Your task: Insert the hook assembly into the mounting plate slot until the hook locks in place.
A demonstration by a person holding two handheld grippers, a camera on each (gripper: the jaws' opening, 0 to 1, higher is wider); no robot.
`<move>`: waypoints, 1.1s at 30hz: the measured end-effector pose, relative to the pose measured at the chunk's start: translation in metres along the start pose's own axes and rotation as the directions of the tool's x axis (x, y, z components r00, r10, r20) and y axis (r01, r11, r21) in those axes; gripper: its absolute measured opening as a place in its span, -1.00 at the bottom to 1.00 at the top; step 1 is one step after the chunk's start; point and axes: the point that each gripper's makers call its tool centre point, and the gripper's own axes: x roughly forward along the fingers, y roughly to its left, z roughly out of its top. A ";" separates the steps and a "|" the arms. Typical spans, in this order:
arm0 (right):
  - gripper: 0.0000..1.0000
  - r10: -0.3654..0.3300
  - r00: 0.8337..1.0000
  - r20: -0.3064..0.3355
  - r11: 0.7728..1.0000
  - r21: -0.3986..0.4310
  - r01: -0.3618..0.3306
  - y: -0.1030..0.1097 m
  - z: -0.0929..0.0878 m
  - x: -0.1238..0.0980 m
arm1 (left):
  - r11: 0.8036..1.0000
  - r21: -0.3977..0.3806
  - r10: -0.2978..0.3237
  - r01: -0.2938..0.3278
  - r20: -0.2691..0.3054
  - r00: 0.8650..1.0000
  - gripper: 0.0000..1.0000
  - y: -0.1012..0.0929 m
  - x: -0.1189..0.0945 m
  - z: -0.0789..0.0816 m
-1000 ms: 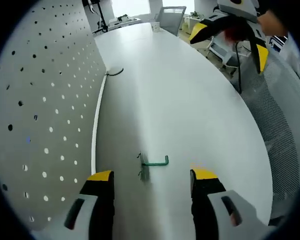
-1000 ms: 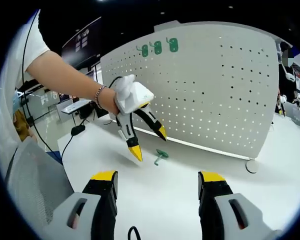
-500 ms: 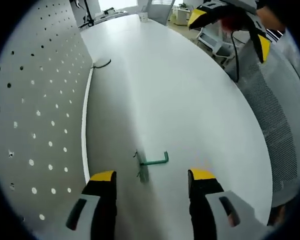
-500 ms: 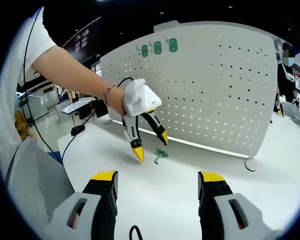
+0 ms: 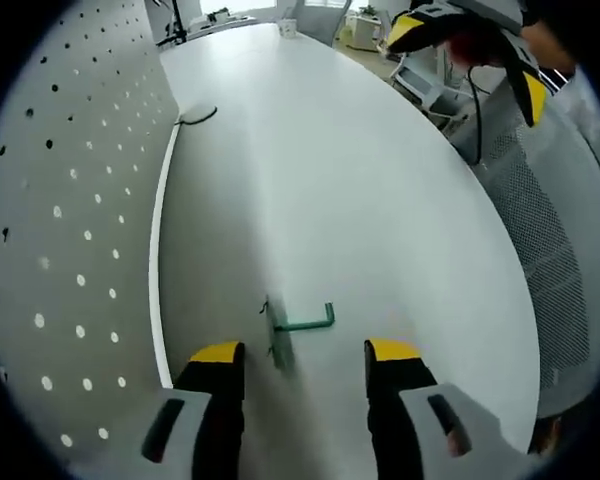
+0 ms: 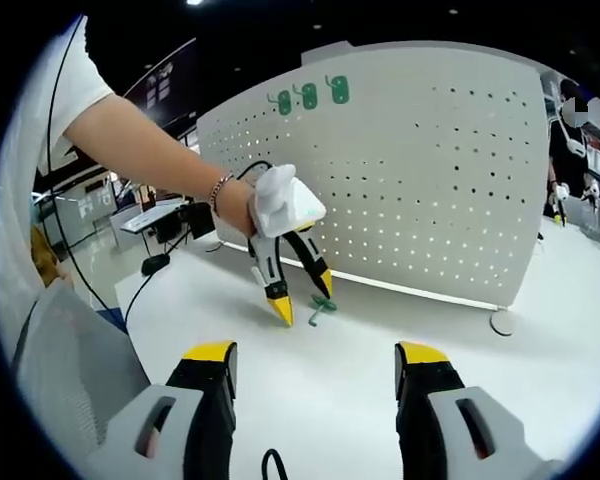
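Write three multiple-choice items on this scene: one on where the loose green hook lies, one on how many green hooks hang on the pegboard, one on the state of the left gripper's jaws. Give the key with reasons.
1. Where does the loose green hook lie?
A. On the white table, near the pegboard's foot
B. Hung on the pegboard
C. On the mesh chair

2. How many green hooks hang near the pegboard's top?
A. One
B. Three
C. Five

3. How do the left gripper's jaws stand?
A. Shut on the hook
B. Shut on nothing
C. Open, either side of the hook

Key: 1 A, the green hook rests flat on the white table beside the pegboard. 2 B, three mounted hooks show in the right gripper view. 3 C, the left gripper has its yellow tips apart around the hook, not gripping it.
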 end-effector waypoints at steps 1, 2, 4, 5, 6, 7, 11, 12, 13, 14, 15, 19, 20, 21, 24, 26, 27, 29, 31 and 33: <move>0.22 0.000 1.000 -0.002 1.000 0.003 0.000 0.000 -0.001 0.000 | 1.000 0.002 -0.004 0.004 0.000 1.000 -0.06 -0.001 0.000 0.001; 0.22 0.001 1.000 -0.004 1.000 0.001 -0.001 0.000 -0.001 0.000 | 1.000 -0.001 -0.001 0.001 -0.001 1.000 -0.07 0.000 0.000 0.001; 0.21 0.003 1.000 -0.004 1.000 -0.004 -0.003 0.001 -0.001 0.000 | 1.000 0.003 0.000 0.000 0.004 1.000 -0.11 -0.001 0.000 0.001; 0.21 0.002 1.000 0.001 1.000 0.000 -0.002 0.000 0.000 0.000 | 1.000 -0.001 0.001 -0.001 0.005 1.000 -0.14 -0.001 0.000 0.001; 0.21 0.000 1.000 0.001 1.000 -0.001 0.000 0.000 0.000 0.000 | 1.000 0.002 0.002 -0.002 0.007 1.000 -0.22 -0.002 0.000 0.001; 0.21 0.000 1.000 0.002 1.000 -0.002 0.000 0.000 0.001 0.000 | 1.000 0.008 0.000 0.000 0.013 1.000 -0.27 -0.003 0.000 0.002; 0.20 0.002 1.000 0.008 1.000 -0.005 -0.002 0.000 0.001 -0.001 | 1.000 -0.015 0.012 -0.012 0.027 1.000 -0.32 -0.002 0.000 0.003; 0.20 0.003 1.000 0.008 1.000 -0.004 -0.003 0.000 0.001 -0.001 | 1.000 -0.018 0.015 -0.014 0.028 0.999 -0.34 -0.002 0.000 0.003; 0.20 0.007 1.000 0.010 1.000 -0.004 -0.007 0.001 0.001 -0.001 | 0.999 -0.027 0.018 -0.017 0.030 0.999 -0.35 -0.002 0.000 0.003; 0.20 0.009 1.000 0.010 1.000 -0.005 -0.009 0.002 0.001 -0.001 | 0.999 -0.039 0.024 -0.022 0.032 0.999 -0.37 -0.001 0.000 0.003; 0.20 0.011 1.000 0.012 1.000 -0.006 -0.011 0.002 0.002 -0.001 | 0.999 -0.043 0.028 -0.027 0.032 0.999 -0.40 0.000 0.000 0.002; 0.20 0.009 1.000 0.015 1.000 -0.004 -0.009 0.002 0.003 -0.001 | 0.995 -0.084 0.052 -0.049 0.029 0.998 -0.54 0.004 0.000 0.002; 0.20 0.010 1.000 0.018 1.000 -0.001 -0.010 0.002 0.003 -0.002 | 0.995 -0.088 0.053 -0.051 0.031 0.998 -0.54 0.004 0.000 0.002; 0.20 0.009 1.000 0.020 1.000 0.002 -0.009 0.002 0.003 -0.002 | 0.995 -0.090 0.055 -0.052 0.033 0.998 -0.55 0.004 0.000 0.002; 0.20 0.009 1.000 0.024 1.000 0.006 -0.009 0.001 0.004 -0.002 | 0.993 -0.102 0.065 -0.061 0.034 0.997 -0.59 0.005 0.000 0.001; 0.20 0.009 1.000 0.029 1.000 0.010 -0.010 0.002 0.005 -0.003 | 0.991 -0.115 0.071 -0.066 0.040 0.997 -0.61 0.006 0.000 0.001; 0.20 0.011 0.999 0.031 1.000 0.011 -0.011 0.002 0.005 -0.002 | 0.991 -0.115 0.076 -0.070 0.044 0.996 -0.62 0.006 0.000 0.001; 0.20 0.012 0.999 0.032 1.000 0.011 -0.013 0.003 0.005 -0.002 | 0.989 -0.127 0.088 -0.081 0.052 0.995 -0.65 0.008 0.000 0.000; 0.20 0.013 0.999 0.033 1.000 0.012 -0.013 0.003 0.005 -0.003 | 0.987 -0.132 0.097 -0.090 0.047 0.994 -0.70 0.008 -0.001 0.000; 0.20 0.012 0.999 0.035 1.000 0.012 -0.013 0.002 0.006 -0.003 | 0.986 -0.139 0.100 -0.093 0.045 0.994 -0.72 0.009 0.000 0.000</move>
